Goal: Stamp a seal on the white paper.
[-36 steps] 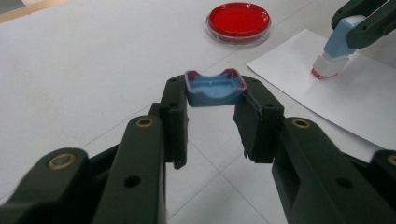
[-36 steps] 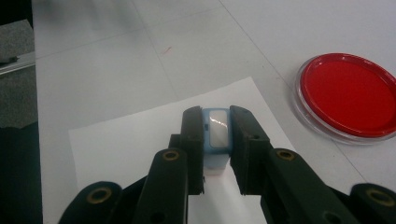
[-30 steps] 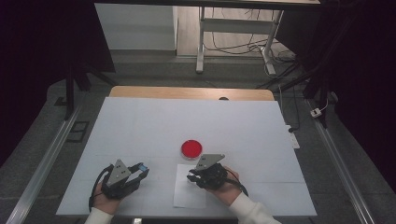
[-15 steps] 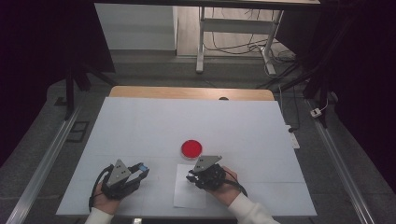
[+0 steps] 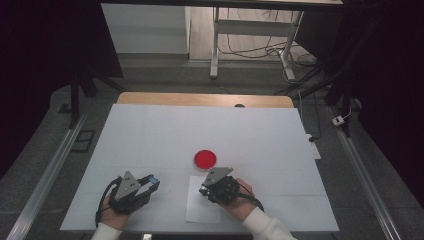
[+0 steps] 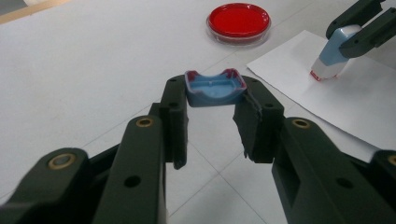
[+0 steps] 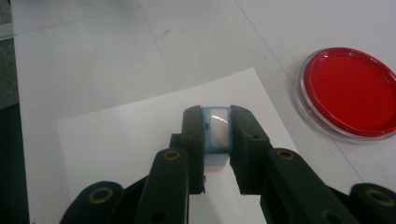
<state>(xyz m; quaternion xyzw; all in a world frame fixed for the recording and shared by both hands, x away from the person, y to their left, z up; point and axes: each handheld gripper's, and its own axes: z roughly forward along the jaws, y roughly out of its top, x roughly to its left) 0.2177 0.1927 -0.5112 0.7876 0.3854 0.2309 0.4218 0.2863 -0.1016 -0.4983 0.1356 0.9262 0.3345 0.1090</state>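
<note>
Stamp [image 7: 217,133], clamped in the right tool [image 7: 215,140], stands on paper [image 7: 116,140]; left tool [image 6: 212,100] grips its cap [image 6: 215,87].

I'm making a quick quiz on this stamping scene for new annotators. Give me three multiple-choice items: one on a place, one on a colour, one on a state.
1. Where does the stamp in the right gripper stand?
A. on the red ink pad
B. on the sheet of paper
C. on bare table

2. What colour is the round ink pad?
A. red
B. green
C. black

3. What is the left gripper doing?
A. standing open over nothing
B. pressing on the paper
C. gripping the blue stamp cap

Answers:
1 B, the left gripper view shows the stamp's red end down on the white sheet of paper.
2 A, it shows bright red in every view.
3 C, its jaws close on the cap's two sides, above the table.
</note>
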